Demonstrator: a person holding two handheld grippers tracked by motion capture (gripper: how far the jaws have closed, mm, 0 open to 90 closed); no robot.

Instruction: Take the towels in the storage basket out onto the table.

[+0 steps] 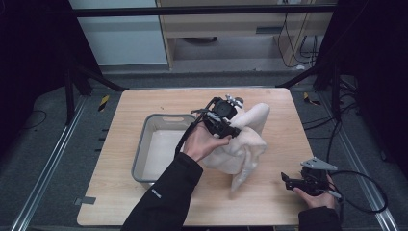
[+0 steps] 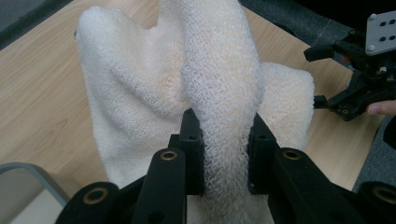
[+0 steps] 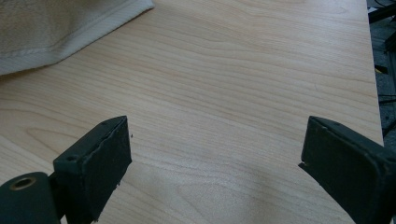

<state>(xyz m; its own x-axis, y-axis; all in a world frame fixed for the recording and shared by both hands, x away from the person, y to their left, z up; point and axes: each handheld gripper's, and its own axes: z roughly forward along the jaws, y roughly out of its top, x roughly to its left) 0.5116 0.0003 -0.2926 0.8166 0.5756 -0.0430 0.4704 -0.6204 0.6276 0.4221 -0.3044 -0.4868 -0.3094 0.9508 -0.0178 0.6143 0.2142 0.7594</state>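
While the left gripper [image 2: 223, 140] pinches a thick fold of the cream towel [image 1: 245, 139] between its two black jaws, most of the cloth hangs free below and to either side of that grip, so the hold rests on one bunched ridge of loose knit. The towel sits in a heap at the middle of the wooden table [image 1: 269, 202], just right of the grey bin [image 1: 140, 159], with one corner trailing toward the near edge. If the lift goes on from this single pinch, the fold could slide out through the pads, since the fabric looks soft and springy and nothing else supports its weight. A second risk is the trailing corner: dragged sideways toward the bin, it may catch on the rim or drape over the wall instead of dropping inside. The right gripper [image 1: 288, 181] rests low at the near right of the table, its jaws spread wide with only bare wood between them, well apart from the cloth, so it gives no help if the towel slips. Its cable [image 1: 370, 192] loops off the right edge and could snag if that hand moves in quickly.
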